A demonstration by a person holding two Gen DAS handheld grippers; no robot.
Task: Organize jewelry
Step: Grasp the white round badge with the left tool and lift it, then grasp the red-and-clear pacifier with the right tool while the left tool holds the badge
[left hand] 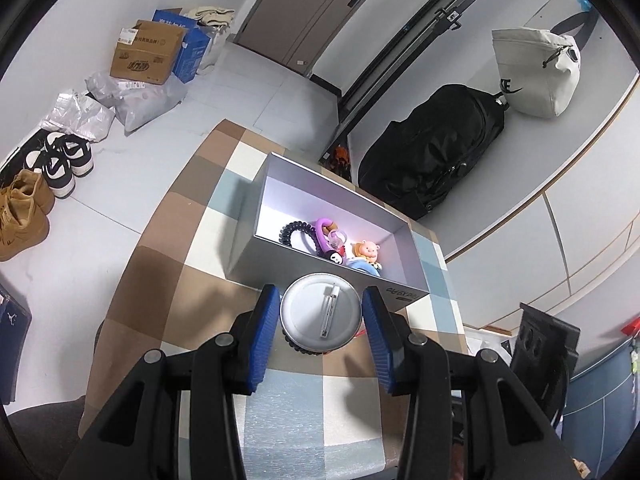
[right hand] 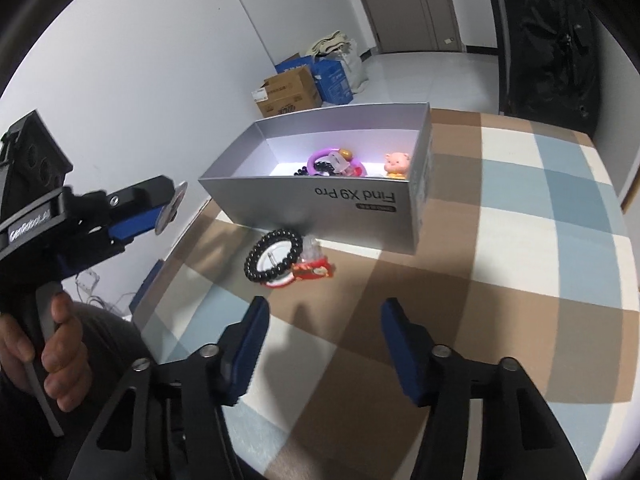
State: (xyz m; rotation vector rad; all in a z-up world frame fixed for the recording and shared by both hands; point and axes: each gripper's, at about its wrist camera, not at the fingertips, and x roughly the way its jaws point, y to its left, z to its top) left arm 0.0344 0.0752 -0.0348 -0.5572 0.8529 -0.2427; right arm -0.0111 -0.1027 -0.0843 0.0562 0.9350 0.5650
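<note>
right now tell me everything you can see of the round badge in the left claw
The round badge is a silvery metal disc seen from its back, with a raised rim and a straight pin clasp across the middle. It sits between the blue pads of the left claw, raised above the checked cloth, just short of the grey box. The right wrist view shows it edge-on, tilted. Its front face is hidden.
</note>
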